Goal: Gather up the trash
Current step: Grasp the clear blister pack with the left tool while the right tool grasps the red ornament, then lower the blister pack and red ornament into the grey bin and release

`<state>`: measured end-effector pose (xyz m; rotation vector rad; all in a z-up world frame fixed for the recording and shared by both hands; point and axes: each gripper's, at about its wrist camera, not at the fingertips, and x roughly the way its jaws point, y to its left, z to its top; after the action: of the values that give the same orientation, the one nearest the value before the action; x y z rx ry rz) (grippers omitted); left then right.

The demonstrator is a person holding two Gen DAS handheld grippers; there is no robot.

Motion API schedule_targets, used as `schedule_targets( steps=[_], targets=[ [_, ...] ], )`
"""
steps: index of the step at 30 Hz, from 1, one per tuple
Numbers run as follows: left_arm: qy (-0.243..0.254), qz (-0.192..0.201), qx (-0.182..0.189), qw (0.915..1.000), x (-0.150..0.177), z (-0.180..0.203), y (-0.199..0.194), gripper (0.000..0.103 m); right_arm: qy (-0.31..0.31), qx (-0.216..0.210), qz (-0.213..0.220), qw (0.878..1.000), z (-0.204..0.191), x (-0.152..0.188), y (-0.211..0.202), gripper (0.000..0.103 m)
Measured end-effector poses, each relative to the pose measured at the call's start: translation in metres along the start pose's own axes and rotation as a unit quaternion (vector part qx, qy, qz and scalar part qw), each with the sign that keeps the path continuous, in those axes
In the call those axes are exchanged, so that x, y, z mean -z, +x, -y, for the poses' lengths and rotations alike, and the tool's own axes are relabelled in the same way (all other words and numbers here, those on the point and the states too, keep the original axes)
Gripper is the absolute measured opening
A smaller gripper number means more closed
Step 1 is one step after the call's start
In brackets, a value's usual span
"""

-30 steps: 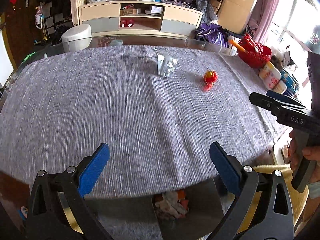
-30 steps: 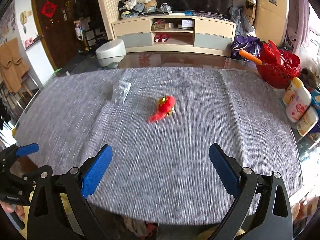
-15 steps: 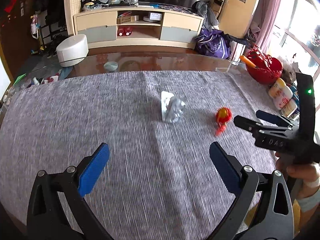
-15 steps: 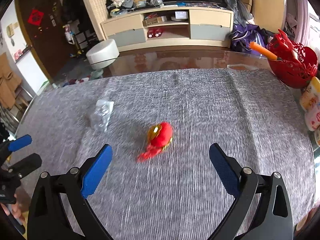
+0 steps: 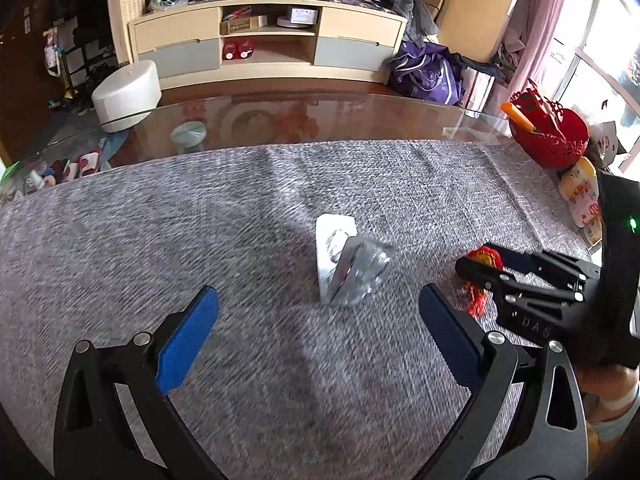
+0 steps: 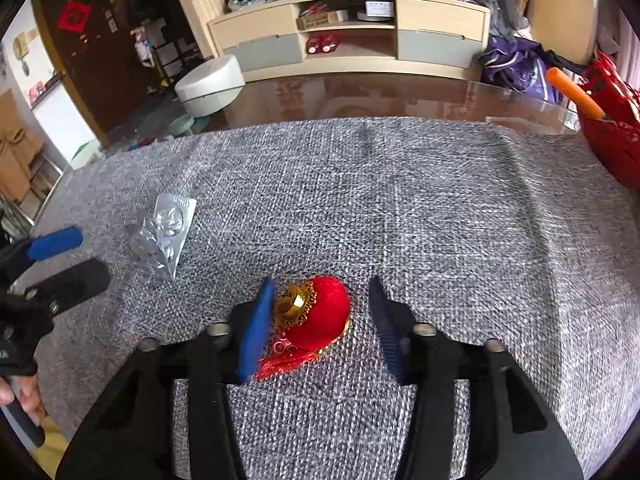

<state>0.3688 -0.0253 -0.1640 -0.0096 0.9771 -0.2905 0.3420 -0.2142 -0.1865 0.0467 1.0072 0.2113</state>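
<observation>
Right tongs (image 6: 320, 312) are closing around the red tasselled ornament (image 6: 316, 314), not yet clamped; left tongs (image 5: 316, 316), spread wide, next need the crumpled blister pack (image 5: 348, 264).

left hand-held gripper (image 5: 318, 314) | black frame | blue pads | silver screws | right hand-held gripper (image 6: 320, 304) alike

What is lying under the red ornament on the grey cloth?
A red tassel and a gold rim stick out from under the red ornament, which lies on the grey cloth. The ornament covers whatever else is beneath it.
</observation>
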Motion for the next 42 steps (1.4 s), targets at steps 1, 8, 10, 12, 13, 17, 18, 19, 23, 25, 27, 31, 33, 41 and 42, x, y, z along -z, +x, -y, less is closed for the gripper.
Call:
schedule_targets(
  steps=[1, 8, 10, 12, 13, 17, 18, 19, 23, 25, 27, 31, 33, 41, 42],
  targets=[
    [0.002, -0.001, 0.002, 1.0000, -0.002, 0.002, 0.004, 0.095, -0.003, -0.001, 0.002, 1.000, -0.001, 0.000, 0.000, 0.034],
    [0.014, -0.014, 0.010, 0.9998, -0.014, 0.012, 0.035, 0.092, 0.001, -0.020, 0.019, 1.000, 0.007, -0.010, -0.013, 0.034],
    [0.016, -0.017, 0.016, 0.9996, -0.017, 0.012, 0.041, 0.080, 0.001, -0.024, 0.024, 0.999, 0.006, -0.013, -0.017, 0.034],
    [0.019, -0.023, 0.022, 0.9993, -0.017, 0.012, 0.046, 0.058, 0.001, -0.027, 0.025, 0.999, 0.006, -0.015, -0.018, 0.034],
    [0.019, -0.027, 0.023, 0.9992, -0.017, 0.012, 0.049, 0.043, 0.001, -0.027, 0.025, 0.999, 0.006, -0.016, -0.018, 0.034],
    [0.030, -0.026, 0.028, 0.9988, -0.014, 0.016, 0.045, 0.041, 0.000, -0.027, 0.023, 0.999, 0.006, -0.011, -0.019, 0.034],
    [0.033, -0.022, 0.027, 0.9988, -0.012, 0.017, 0.041, 0.040, -0.003, -0.026, 0.024, 0.999, 0.005, -0.010, -0.021, 0.034],
    [0.035, -0.018, 0.025, 0.9989, -0.010, 0.018, 0.034, 0.040, -0.007, -0.024, 0.026, 0.999, 0.003, -0.007, -0.024, 0.034],
    [0.039, -0.007, 0.021, 0.9990, -0.004, 0.019, 0.008, 0.040, -0.004, -0.022, 0.036, 0.999, 0.000, 0.002, -0.042, 0.034],
    [0.043, 0.000, 0.015, 0.9990, 0.003, 0.022, -0.012, 0.040, -0.002, -0.019, 0.041, 0.999, -0.001, 0.007, -0.052, 0.034],
    [0.046, 0.006, 0.013, 0.9989, 0.009, 0.025, -0.028, 0.040, -0.001, -0.022, 0.049, 0.999, -0.004, 0.014, -0.068, 0.034],
    [0.059, 0.024, 0.006, 0.9979, 0.028, 0.035, -0.072, 0.040, -0.002, -0.027, 0.062, 0.998, -0.012, 0.029, -0.098, 0.034],
    [0.062, 0.032, 0.008, 0.9976, 0.038, 0.041, -0.092, 0.040, -0.005, -0.025, 0.068, 0.997, -0.017, 0.039, -0.116, 0.034],
    [0.050, 0.055, 0.036, 0.9966, 0.102, 0.061, -0.163, 0.040, -0.020, -0.025, 0.079, 0.996, -0.038, 0.083, -0.172, 0.034],
    [0.048, 0.055, 0.038, 0.9966, 0.108, 0.063, -0.166, 0.040, -0.023, -0.025, 0.080, 0.996, -0.042, 0.090, -0.178, 0.034]
  ],
)
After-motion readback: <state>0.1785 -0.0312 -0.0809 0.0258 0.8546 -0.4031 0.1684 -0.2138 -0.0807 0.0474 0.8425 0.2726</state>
